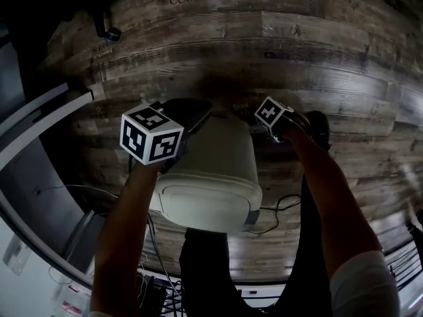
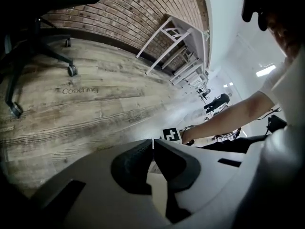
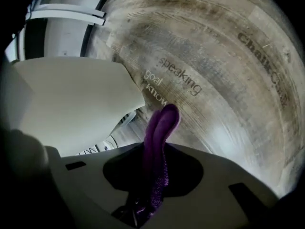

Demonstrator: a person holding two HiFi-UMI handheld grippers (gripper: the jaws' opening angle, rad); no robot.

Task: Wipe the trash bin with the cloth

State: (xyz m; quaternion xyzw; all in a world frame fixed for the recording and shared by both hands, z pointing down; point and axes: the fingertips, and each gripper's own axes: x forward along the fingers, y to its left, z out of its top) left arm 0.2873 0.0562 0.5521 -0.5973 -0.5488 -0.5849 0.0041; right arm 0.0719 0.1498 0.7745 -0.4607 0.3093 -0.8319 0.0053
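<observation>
right gripper (image 3: 155, 163) clamped on purple cloth (image 3: 163, 120), beside the white trash bin (image 1: 215, 177) on the floor (image 1: 330, 45), ready to wipe. left gripper (image 2: 153, 144) jaws together, empty, at the bin's top, probably to steady it.

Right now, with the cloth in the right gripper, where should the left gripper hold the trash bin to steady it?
Probably the far left edge of the trash bin, coming in from its left, near where the left gripper sits shut. The body is broad and smooth, too wide to span; the right gripper holds the cloth.
</observation>
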